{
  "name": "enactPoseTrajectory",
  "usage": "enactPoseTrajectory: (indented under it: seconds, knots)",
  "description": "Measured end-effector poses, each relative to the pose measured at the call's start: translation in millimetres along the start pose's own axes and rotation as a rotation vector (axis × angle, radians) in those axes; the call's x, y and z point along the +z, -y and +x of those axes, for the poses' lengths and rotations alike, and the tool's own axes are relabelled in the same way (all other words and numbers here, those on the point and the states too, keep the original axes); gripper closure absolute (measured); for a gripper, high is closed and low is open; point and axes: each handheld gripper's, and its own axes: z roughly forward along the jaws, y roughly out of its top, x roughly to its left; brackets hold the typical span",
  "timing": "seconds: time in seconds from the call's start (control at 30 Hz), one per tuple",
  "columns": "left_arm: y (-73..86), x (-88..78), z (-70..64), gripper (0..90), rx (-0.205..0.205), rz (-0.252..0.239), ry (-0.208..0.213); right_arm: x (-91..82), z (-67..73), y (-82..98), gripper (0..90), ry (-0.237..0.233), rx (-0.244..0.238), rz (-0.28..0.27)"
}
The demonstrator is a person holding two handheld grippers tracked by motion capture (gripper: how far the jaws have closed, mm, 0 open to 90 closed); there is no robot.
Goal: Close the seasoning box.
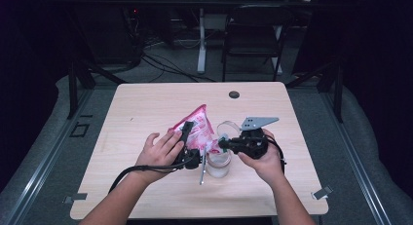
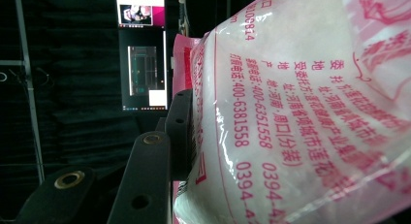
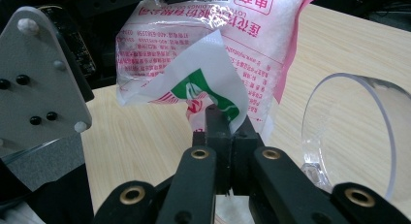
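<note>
A pink and white printed bag [image 1: 199, 123] of white grains is held tilted above the table. My left gripper [image 1: 188, 131] is shut on it from the left. In the left gripper view one black finger [image 2: 178, 132] presses on the bag [image 2: 300, 112], and the other is hidden behind it. My right gripper [image 1: 222, 143] is shut on the bag's lower corner, and its jaw tips [image 3: 220, 118] pinch a white and green flap of the bag [image 3: 261, 35]. A clear glass jar [image 1: 218, 165] stands on the table just below that corner.
A clear round lid [image 1: 228, 127] [image 3: 354, 132] sits behind the jar. A thin metal utensil [image 1: 201, 175] lies left of the jar. The wooden table [image 1: 146, 113] has a cable hole [image 1: 234, 94] near its far edge. A dark chair [image 1: 253, 35] stands beyond.
</note>
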Motion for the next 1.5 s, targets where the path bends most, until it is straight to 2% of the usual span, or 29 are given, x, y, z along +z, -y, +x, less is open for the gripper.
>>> enactPoseTrajectory:
  seconds: [0.1, 0.17, 1.5]
  knots:
    - [0.2, 0.6, -0.5, 66.1, -0.001, -0.011, -0.008, 0.1, -0.2, 0.1, 90.0, 0.000, 0.001, 0.002]
    - [-0.1, 0.0, 0.0, 66.1, 0.001, -0.001, 0.000, 0.2, -0.1, 0.2, 90.0, 0.001, 0.001, 0.002]
    - [-0.8, 0.0, 1.2, 66.1, 0.001, -0.006, -0.016, 0.9, -1.2, 1.1, 89.9, 0.006, 0.003, 0.005]
